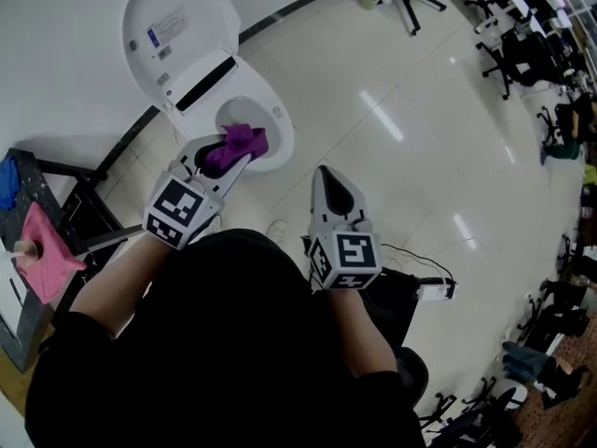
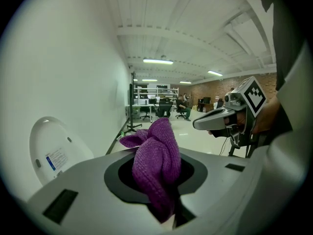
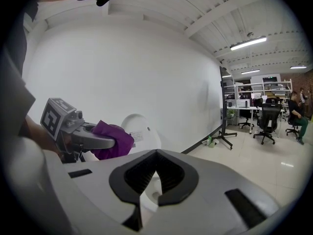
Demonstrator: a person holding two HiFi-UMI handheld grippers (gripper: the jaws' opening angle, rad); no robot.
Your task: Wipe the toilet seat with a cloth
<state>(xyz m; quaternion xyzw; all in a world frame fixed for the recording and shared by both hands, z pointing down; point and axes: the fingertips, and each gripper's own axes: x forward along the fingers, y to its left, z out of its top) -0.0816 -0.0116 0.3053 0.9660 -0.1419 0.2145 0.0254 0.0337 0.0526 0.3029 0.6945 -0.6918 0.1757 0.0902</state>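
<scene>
Cloth, purple: clamped in left gripper, over toilet seat; contact unclear. Lid raised against wall. Right gripper: jaws together, empty, above floor. Pink rag on dark stand; office chairs far right.

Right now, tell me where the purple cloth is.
In the head view the purple cloth sits left of centre, clamped in the left gripper over the toilet seat, just below the raised lid.

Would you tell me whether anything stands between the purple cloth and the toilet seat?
Nothing visible does: the lid is raised, and the purple cloth in the left tongs hangs over the bare toilet seat.
</scene>
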